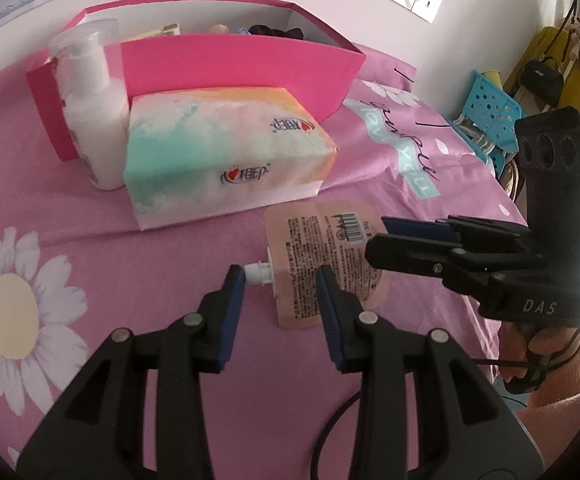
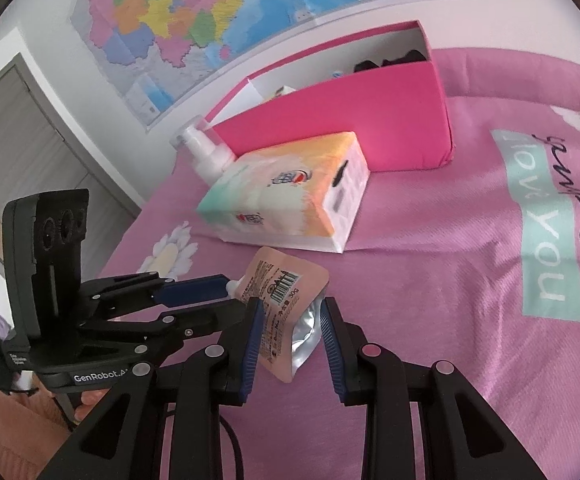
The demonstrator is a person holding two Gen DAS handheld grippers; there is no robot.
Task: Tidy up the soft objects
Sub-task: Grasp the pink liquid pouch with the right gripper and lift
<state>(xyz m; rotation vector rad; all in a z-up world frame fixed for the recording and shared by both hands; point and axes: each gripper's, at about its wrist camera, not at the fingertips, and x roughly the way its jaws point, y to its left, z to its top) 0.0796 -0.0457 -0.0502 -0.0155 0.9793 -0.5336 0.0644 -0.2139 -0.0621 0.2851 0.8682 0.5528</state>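
A peach spout pouch (image 1: 322,256) lies on the pink bedsheet, its white spout pointing left. My left gripper (image 1: 280,284) is open, its fingers on either side of the spout end. My right gripper (image 2: 288,312) is open around the pouch's (image 2: 286,304) bottom end, whose silver base lifts off the sheet; whether the pads touch it is unclear. It also shows in the left wrist view (image 1: 382,236). A tissue pack (image 1: 226,152) lies just behind the pouch. A white pump bottle (image 1: 92,108) stands left of the pack.
An open pink box (image 1: 234,68) with several small items inside stands behind the tissue pack, against the wall. A blue perforated basket (image 1: 490,116) and hanging bags are off the bed at the right. Maps hang on the wall (image 2: 210,20).
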